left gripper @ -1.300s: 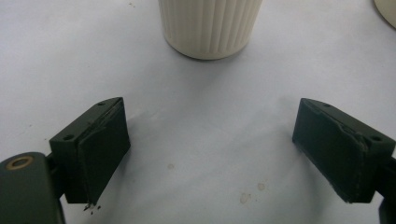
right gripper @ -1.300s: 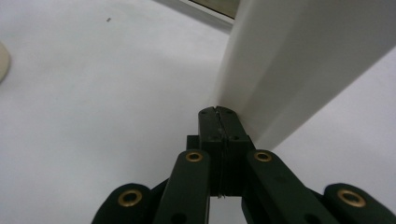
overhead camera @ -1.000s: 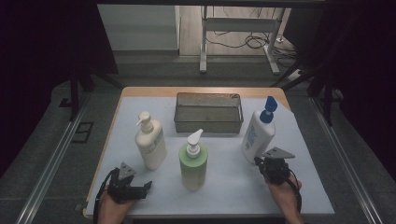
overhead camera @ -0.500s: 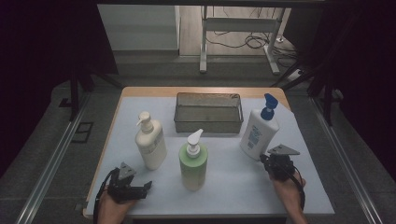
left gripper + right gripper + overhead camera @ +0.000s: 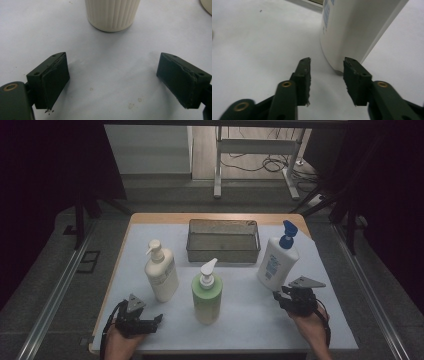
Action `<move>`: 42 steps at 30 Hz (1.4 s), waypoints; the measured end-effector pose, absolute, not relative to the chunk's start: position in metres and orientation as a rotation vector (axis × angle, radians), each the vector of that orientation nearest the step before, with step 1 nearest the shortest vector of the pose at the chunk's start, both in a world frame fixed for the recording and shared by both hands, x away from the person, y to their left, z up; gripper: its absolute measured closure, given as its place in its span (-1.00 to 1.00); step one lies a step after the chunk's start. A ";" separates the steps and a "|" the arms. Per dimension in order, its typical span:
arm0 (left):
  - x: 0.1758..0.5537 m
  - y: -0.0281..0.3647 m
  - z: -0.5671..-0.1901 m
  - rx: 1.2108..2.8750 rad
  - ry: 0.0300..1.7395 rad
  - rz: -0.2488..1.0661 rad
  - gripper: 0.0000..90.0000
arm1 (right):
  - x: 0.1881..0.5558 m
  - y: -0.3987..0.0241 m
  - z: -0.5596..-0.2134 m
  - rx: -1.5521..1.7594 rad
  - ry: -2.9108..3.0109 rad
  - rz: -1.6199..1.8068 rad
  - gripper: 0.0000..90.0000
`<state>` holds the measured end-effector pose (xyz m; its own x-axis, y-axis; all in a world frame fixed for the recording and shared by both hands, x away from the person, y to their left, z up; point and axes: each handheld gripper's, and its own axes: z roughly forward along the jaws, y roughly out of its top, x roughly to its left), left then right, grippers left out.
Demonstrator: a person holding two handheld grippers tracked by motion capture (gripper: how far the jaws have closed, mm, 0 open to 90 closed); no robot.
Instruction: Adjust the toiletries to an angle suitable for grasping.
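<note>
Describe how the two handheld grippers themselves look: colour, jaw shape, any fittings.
Both the left gripper and right gripper are black, each topped by a grey three-cornered plate. Their jaws are blocky with worn, frayed pads and brass-coloured rivets. A dark cable loops from the left one.

Ahead of the left gripper's [image 5: 113, 80] matt black jaws stands a ribbed, cream plastic bottle [image 5: 112, 13]; smooth, glossy white plastic bottle [image 5: 357, 30] just beyond the right gripper's [image 5: 326, 80] rough-edged pads
</note>
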<state>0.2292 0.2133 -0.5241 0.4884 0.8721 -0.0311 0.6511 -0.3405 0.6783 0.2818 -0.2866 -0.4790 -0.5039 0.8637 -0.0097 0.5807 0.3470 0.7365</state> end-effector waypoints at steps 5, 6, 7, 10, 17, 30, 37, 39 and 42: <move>0.229 0.213 -0.524 2.102 1.250 0.450 -0.77 | 0.278 -0.294 -0.473 1.287 2.234 1.003 -0.07; 0.229 0.213 -0.524 2.102 1.250 0.450 -0.77 | 0.277 -0.296 -0.471 1.285 2.229 1.011 -0.08; 0.229 0.213 -0.524 2.102 1.250 0.450 -0.77 | 0.277 -0.297 -0.469 1.283 2.227 1.021 -0.12; 0.229 0.213 -0.524 2.102 1.250 0.450 -0.77 | 0.276 -0.301 -0.463 1.278 2.220 1.039 -0.19; 0.229 0.213 -0.524 2.102 1.250 0.449 -0.77 | 0.280 -0.307 -0.449 1.282 2.200 1.062 -0.31; 0.229 0.213 -0.524 2.102 1.250 0.449 -0.77 | 0.295 -0.306 -0.430 1.258 2.194 1.051 -0.41; 0.229 0.213 -0.524 2.101 1.250 0.448 -0.77 | 0.308 -0.302 -0.420 1.235 2.183 1.081 -0.43; 0.229 0.213 -0.524 2.100 1.250 0.448 -0.77 | 0.311 -0.301 -0.417 1.226 2.181 1.091 -0.44; 0.229 0.213 -0.524 2.100 1.250 0.449 -0.77 | 0.317 -0.299 -0.414 1.212 2.171 1.104 -0.45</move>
